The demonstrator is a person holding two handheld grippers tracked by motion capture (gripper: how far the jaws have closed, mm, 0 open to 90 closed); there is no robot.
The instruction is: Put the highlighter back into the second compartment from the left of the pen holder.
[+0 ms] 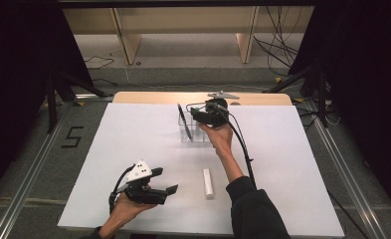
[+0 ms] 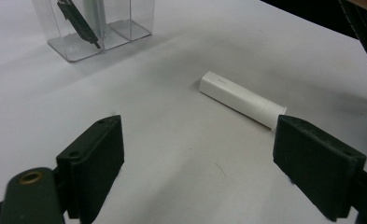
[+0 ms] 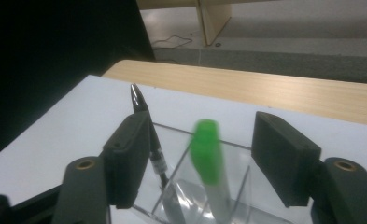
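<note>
The green-capped pen [image 3: 208, 154] stands nearly upright in the clear holder [image 3: 239, 163], between the jaws of the right gripper [image 1: 199, 115] but free of both pads, which stand wide; blurred as the pen is, it seems just let go. A black pen [image 1: 183, 118] leans in the next compartment. The right hand [image 1: 219, 137] reaches to the far side of the white table [image 1: 133, 139], arm stretched out. What remains is the white tube [image 1: 208, 182], lying flat near the front edge, its long axis pointing away from the person. The left gripper [image 1: 165, 181] is the nearer one: the tube lies just to its right, ahead of its wide-open, empty jaws, and the left hand [image 1: 128, 204] rests low on the table
</note>
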